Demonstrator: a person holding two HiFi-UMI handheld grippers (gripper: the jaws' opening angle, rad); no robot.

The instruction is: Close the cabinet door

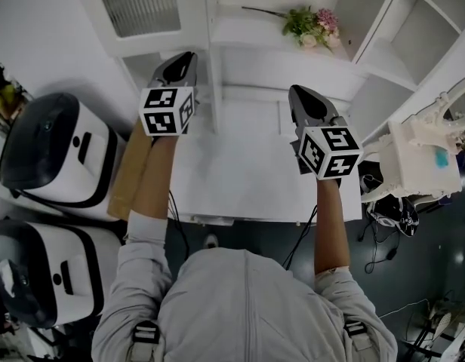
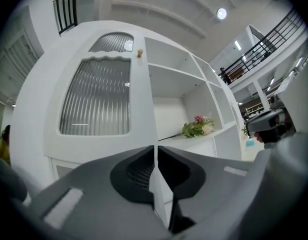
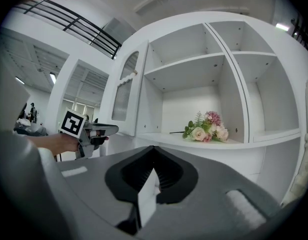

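The white cabinet door [image 1: 142, 6] with a ribbed glass pane stands swung open at the left of the shelves. In the left gripper view the door [image 2: 96, 96] fills the left half, with a small knob [image 2: 140, 53] at its edge. My left gripper [image 1: 183, 57] points at the door's lower part; its jaws [image 2: 155, 148] stand together with only a hairline slit and nothing between them. The right gripper view shows the door [image 3: 125, 91] edge-on, with the left gripper [image 3: 101, 129] in front of it. My right gripper [image 1: 299, 90] is shut, level, facing the open shelves [image 3: 194, 99].
A bunch of pink and white flowers [image 1: 312, 27] lies on the middle shelf. Two white and black appliances [image 1: 51, 149] stand at the left beside a brown board [image 1: 130, 172]. A white device [image 1: 414, 157] and cables sit at the right.
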